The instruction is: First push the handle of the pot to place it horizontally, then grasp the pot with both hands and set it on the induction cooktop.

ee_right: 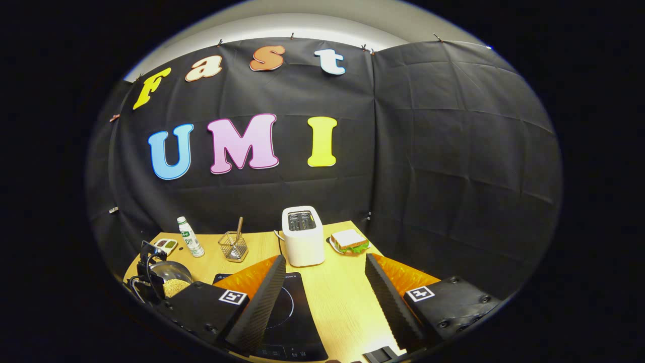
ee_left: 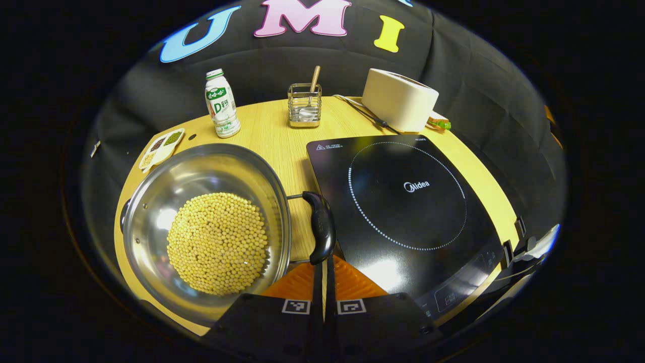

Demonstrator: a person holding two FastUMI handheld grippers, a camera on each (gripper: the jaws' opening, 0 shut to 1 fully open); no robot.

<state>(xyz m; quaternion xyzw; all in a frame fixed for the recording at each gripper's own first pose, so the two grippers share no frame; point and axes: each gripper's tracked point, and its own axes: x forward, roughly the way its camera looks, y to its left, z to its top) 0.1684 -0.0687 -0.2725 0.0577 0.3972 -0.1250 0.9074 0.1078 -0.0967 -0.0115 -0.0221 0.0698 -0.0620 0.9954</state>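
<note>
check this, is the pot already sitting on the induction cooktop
No, the pot sits on the wooden table to the left of the induction cooktop.

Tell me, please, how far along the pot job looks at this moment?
Early. The pot, full of beans, sits on the table beside the cooktop, not on it. In hand: the left gripper, fingers together, is at the pot's black handle, apparently pushing it. The right gripper hangs open above the table. Left: grasping with both and lifting onto the cooktop.

Overhead light is glaring white off the glossy black induction cooktop point(ee_left: 403, 201) and the shiny steel pot point(ee_left: 201, 176); fisheye distortion is bending the edges, everything staying sharp.
</note>
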